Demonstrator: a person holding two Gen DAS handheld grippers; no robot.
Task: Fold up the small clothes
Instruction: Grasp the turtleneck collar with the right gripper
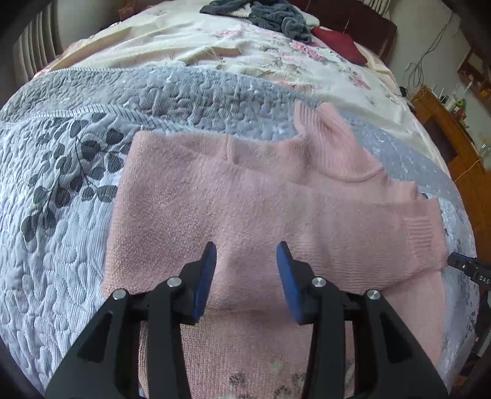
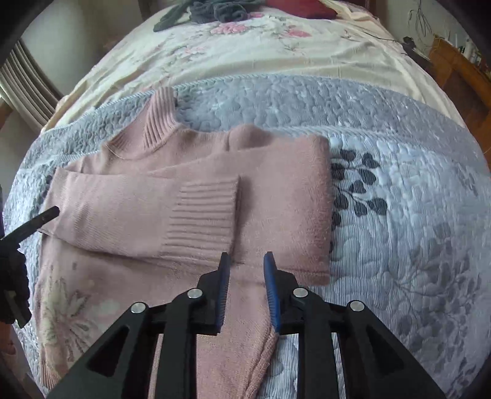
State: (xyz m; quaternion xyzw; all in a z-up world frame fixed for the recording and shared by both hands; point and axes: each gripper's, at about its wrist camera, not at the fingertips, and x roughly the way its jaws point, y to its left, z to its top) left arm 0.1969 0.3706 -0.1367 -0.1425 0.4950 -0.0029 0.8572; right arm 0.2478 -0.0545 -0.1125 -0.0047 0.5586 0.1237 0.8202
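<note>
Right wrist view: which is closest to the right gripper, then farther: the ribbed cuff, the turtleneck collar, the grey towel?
From the right gripper:
1. Ribbed cuff, just ahead, slightly left.
2. Turtleneck collar, farther, left.
3. Grey towel, far end of the bed.

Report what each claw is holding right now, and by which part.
Nothing is held. The left claw and right claw both hover open above the pink knitted sweater, its sleeves folded across.
</note>
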